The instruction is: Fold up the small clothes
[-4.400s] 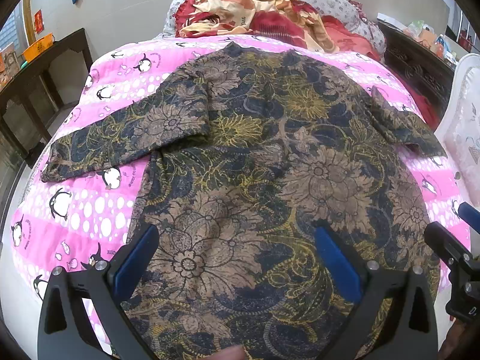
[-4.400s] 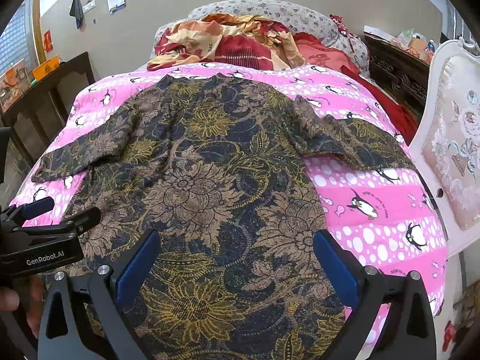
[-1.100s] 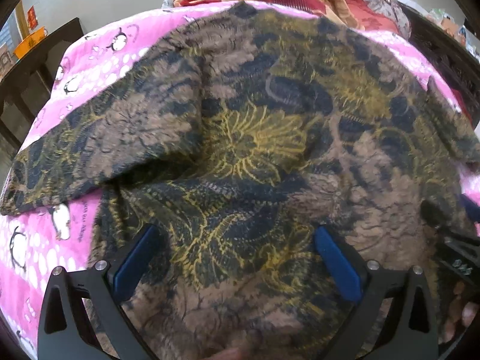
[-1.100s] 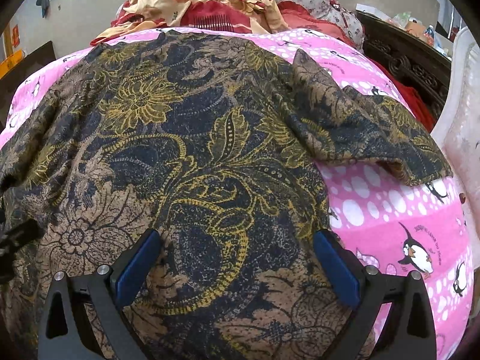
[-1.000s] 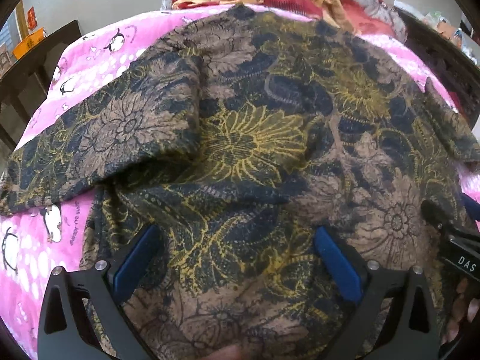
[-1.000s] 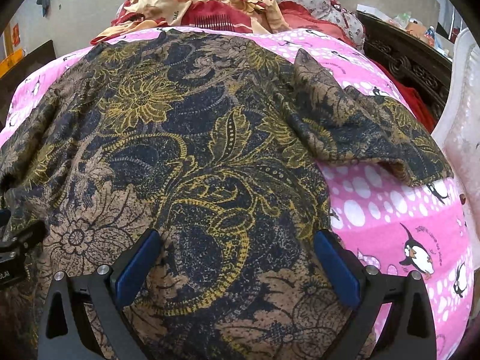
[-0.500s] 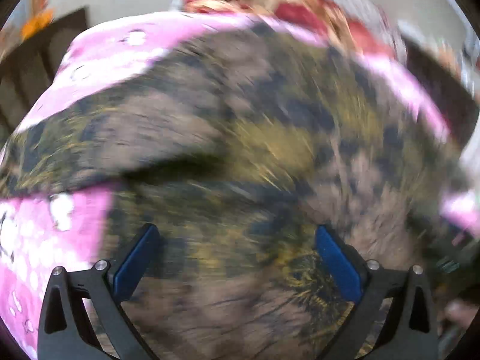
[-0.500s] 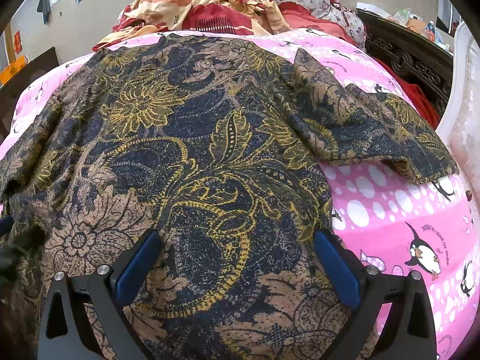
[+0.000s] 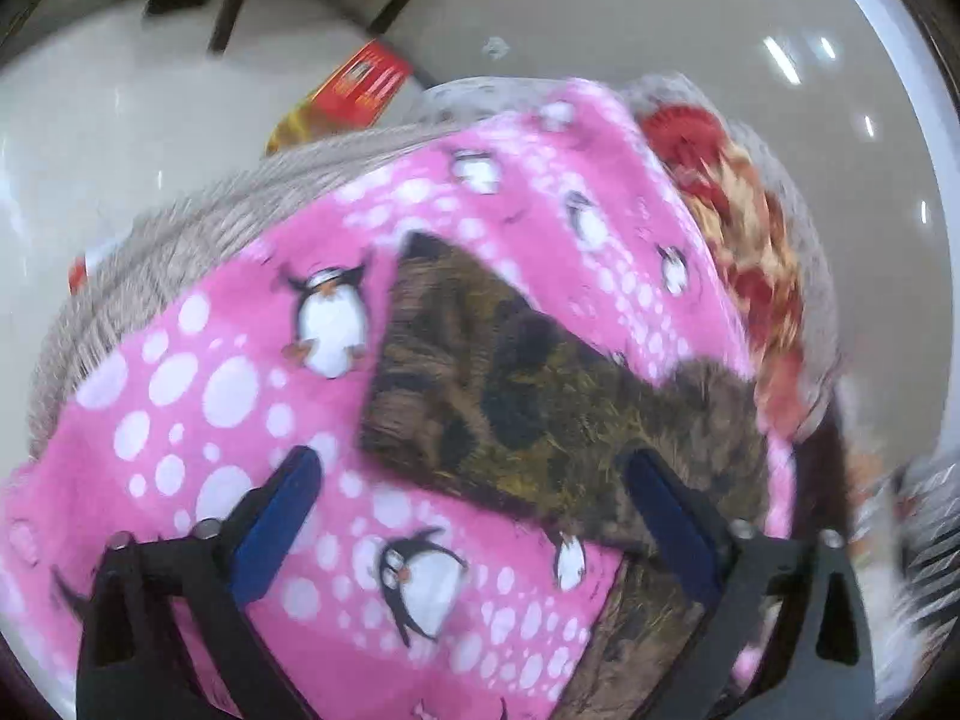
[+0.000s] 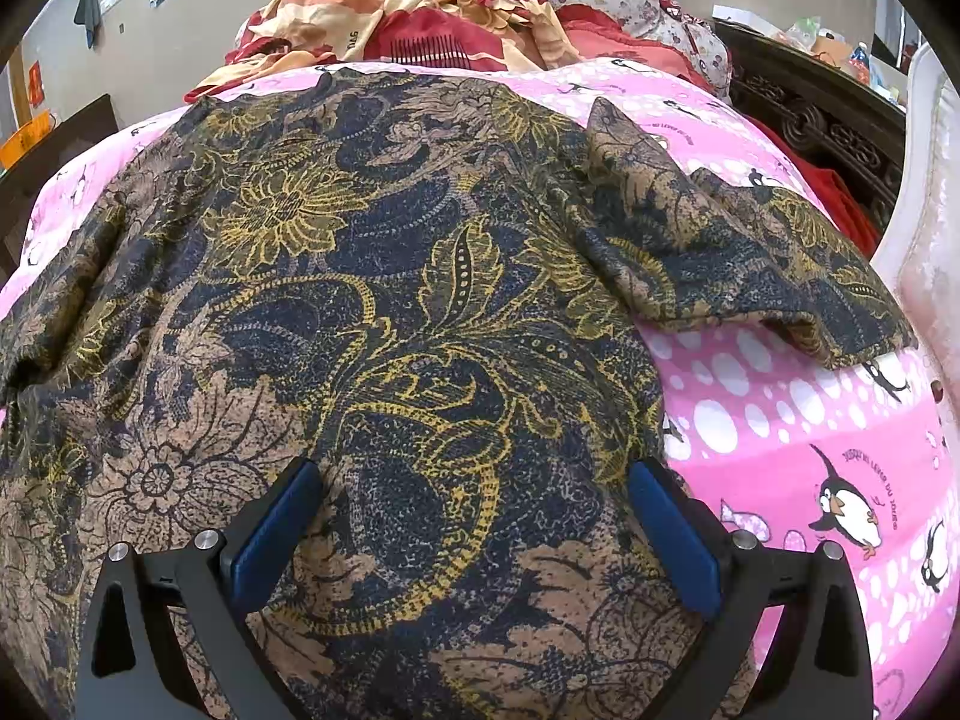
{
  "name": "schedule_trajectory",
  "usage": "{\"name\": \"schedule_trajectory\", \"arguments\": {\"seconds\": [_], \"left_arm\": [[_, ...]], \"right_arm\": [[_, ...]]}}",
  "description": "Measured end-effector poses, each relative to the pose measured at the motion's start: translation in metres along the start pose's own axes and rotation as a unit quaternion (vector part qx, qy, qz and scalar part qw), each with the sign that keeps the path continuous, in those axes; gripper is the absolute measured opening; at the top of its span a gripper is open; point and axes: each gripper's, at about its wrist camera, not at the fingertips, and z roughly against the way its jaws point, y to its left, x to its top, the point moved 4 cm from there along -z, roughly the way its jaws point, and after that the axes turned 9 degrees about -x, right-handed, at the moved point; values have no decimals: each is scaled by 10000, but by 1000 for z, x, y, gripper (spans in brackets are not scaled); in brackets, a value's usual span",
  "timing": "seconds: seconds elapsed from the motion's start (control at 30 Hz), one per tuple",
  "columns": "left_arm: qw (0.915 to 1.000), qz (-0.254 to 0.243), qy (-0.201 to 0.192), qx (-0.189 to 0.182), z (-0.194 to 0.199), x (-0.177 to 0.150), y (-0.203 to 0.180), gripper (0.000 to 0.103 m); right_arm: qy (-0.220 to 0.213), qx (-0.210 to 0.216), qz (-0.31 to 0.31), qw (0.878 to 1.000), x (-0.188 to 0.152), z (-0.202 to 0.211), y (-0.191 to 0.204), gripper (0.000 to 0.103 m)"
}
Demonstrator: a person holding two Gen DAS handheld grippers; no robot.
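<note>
The left gripper hangs above the pink penguin blanket, its blue fingers spread wide with nothing between them. Just beyond its tips lies the left sleeve of the batik shirt, flat on the blanket and pointing out toward the bed's edge; this view is smeared, so finer detail is lost. The right gripper is likewise released, its fingers parted over the lower body of the shirt, holding no cloth. The shirt itself lies spread on the blanket, collar toward the heap of red and orange bedding at the head of the bed. Its right sleeve extends toward the white padded chair, rumpled into a ridge near the shoulder.

Judged step: the start of the sleeve fold, with no fold made yet. The next move probably calls for the left gripper to descend on the sleeve's end, close on one layer only, and carry it inward across the shirt's body. Snagging the blanket along with the cloth is the likely hazard.
</note>
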Motion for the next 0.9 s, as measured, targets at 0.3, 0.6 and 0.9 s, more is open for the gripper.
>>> {"name": "schedule_trajectory", "arguments": {"seconds": [0.3,0.6,0.9], "left_arm": [[9991,108,9,-422,-40,30,2,69],[9922,-1089,-498,331,24,62,-48,5],[9695,-1759,-1641,475,129,133,-127,5]], "right_arm": [[-3,12,-9,10000,0,0,0,103],[-4,26,-17,10000,0,0,-1,103],[12,-39,23,10000,0,0,0,103]]}}
